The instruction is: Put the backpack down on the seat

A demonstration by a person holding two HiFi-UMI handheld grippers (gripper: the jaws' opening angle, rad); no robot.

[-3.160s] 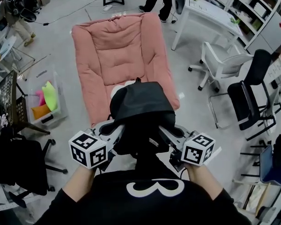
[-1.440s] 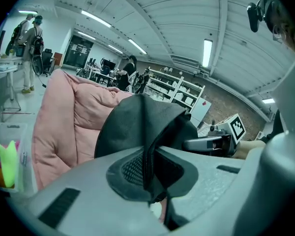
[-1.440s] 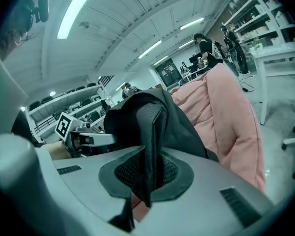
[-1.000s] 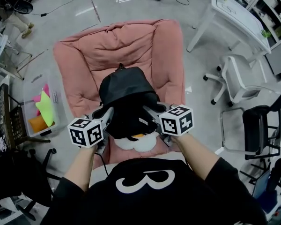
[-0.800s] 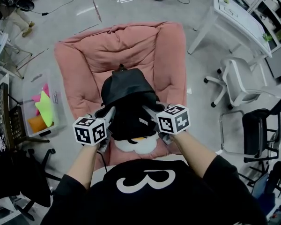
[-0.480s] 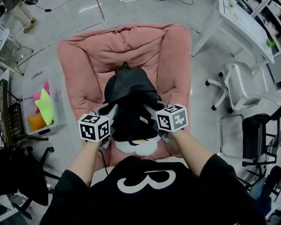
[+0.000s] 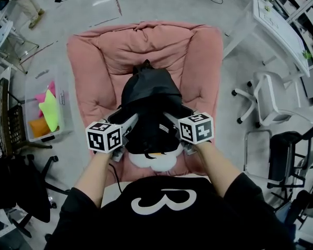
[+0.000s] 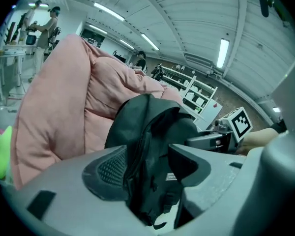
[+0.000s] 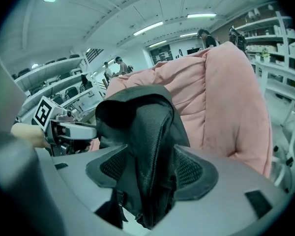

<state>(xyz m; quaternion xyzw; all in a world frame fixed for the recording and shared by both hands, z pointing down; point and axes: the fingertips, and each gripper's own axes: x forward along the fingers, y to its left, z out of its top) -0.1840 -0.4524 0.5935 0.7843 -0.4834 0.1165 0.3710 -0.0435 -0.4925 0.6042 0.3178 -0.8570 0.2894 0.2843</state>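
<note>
The black backpack [image 7: 148, 95] lies on the pink cushioned seat [image 7: 99, 51], its top toward the backrest. My left gripper [image 7: 129, 123] is at its left side and my right gripper [image 7: 172, 120] at its right side. In the left gripper view the jaws of the left gripper [image 8: 147, 163] are opening, with a black strap [image 8: 140, 181] hanging loose between them, nearer the left pad. In the right gripper view the jaws of the right gripper [image 9: 150, 168] are opening around a padded mesh strap [image 9: 152, 141]; the pads stand just off it.
A white plush thing [image 7: 148, 161] with an orange patch lies on the seat's front edge under the backpack. A clear bin [image 7: 44, 108] of coloured items stands left of the seat. A white chair [image 7: 266, 98] and white desk [image 7: 281, 20] are at right, a black chair [image 7: 10, 191] at lower left.
The backpack has come from in front of the seat onto its cushion. Over the last second both grippers have stayed at its sides and barely shifted.
</note>
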